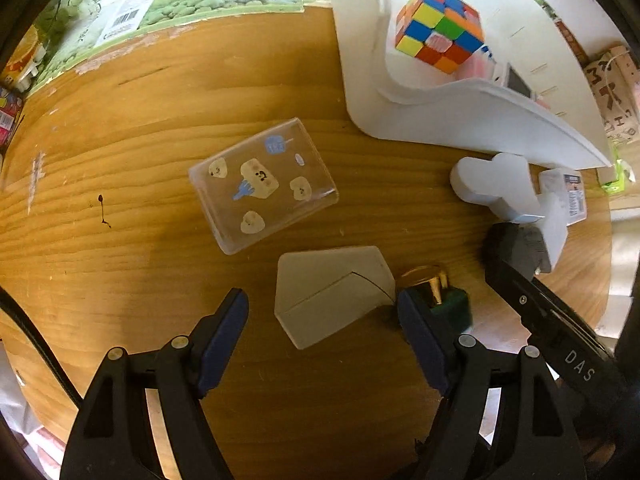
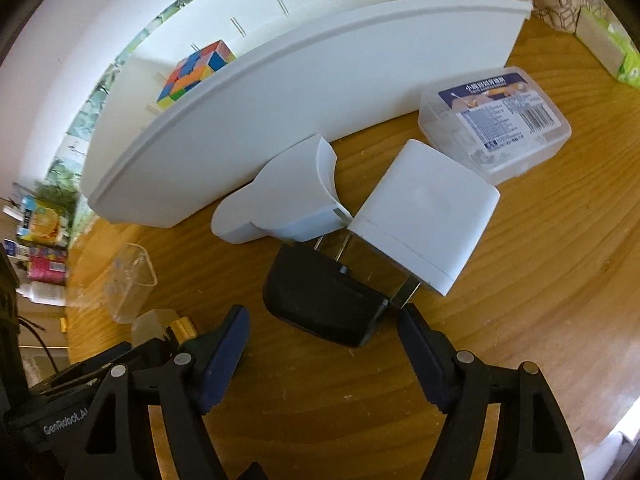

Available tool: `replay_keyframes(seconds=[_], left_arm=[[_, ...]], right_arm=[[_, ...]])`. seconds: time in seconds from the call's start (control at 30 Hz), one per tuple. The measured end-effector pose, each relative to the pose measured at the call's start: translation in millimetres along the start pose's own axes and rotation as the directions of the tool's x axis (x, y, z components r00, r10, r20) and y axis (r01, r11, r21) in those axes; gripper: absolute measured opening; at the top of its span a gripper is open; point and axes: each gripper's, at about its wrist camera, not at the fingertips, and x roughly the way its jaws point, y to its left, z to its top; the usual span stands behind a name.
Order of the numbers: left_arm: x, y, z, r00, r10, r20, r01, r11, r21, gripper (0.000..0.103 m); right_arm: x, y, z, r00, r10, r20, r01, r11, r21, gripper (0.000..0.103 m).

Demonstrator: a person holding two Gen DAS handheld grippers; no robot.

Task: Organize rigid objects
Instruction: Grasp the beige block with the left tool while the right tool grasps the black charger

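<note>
Left gripper (image 1: 322, 312): jaws stand apart with nothing pressed between them, low in the left wrist view, pointing down at the surface (image 1: 120, 160).
White wedge block (image 1: 332, 296): lies on the surface between the left gripper's two fingers; a clear gap on its left side, its right edge close to the right finger, contact not certain.
Gold-capped green bottle (image 1: 436, 292): lies just right of the white wedge block, partly hidden behind the left gripper's right finger.
Clear printed box (image 1: 262, 184): flat on the surface, above and left of the left gripper, apart from it.
Right gripper (image 2: 324, 328): jaws stand apart, nothing clamped, at the bottom of the right wrist view.
Black plug (image 2: 324, 300): lies on the surface just ahead of the right gripper's opening, its near end between the fingertips; no pad presses on it.
White charger (image 2: 424, 220): up and right of the black plug, its metal prongs reaching down toward the plug.
White curved piece (image 2: 280, 204): up and left of the plug, beside the tray's wall.
White tray (image 2: 280, 100): fills the upper part of both views.
Colour cube (image 2: 196, 72): stands inside the tray, upper left in the right wrist view.
Clear labelled box (image 2: 496, 120): right centre, near the charger's upper corner.
</note>
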Motion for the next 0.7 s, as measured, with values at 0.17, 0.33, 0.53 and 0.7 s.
replay_keyframes(seconds=[0.17, 0.33, 0.53, 0.7], left_arm=[[9.9, -6.4, 8.8, 1.000, 0.011, -0.029, -0.010, 1.000, 0.024, 0.080], [15.2, -11.8, 18.9, 0.999, 0.017, -0.032, -0.016, 0.999, 0.049, 0.080], [15.4, -23.4, 23.5, 0.999, 0.031, -0.018, -0.030, 0.997, 0.068, 0.074], [15.2, -31.1, 27.5, 0.999, 0.037, -0.013, -0.036, 0.997, 0.074, 0.068]], right_arm=[[6.6, 16.3, 3.4, 0.995, -0.104, -0.007, 0.104, 0.994, -0.035, 0.077], [13.4, 32.8, 7.8, 0.979, -0.204, -0.005, 0.203, 0.978, -0.054, 0.077], [15.8, 40.0, 9.6, 0.971, -0.239, 0.003, 0.238, 0.970, -0.056, 0.075], [19.0, 50.1, 11.4, 0.972, -0.235, 0.016, 0.236, 0.969, -0.068, 0.065]])
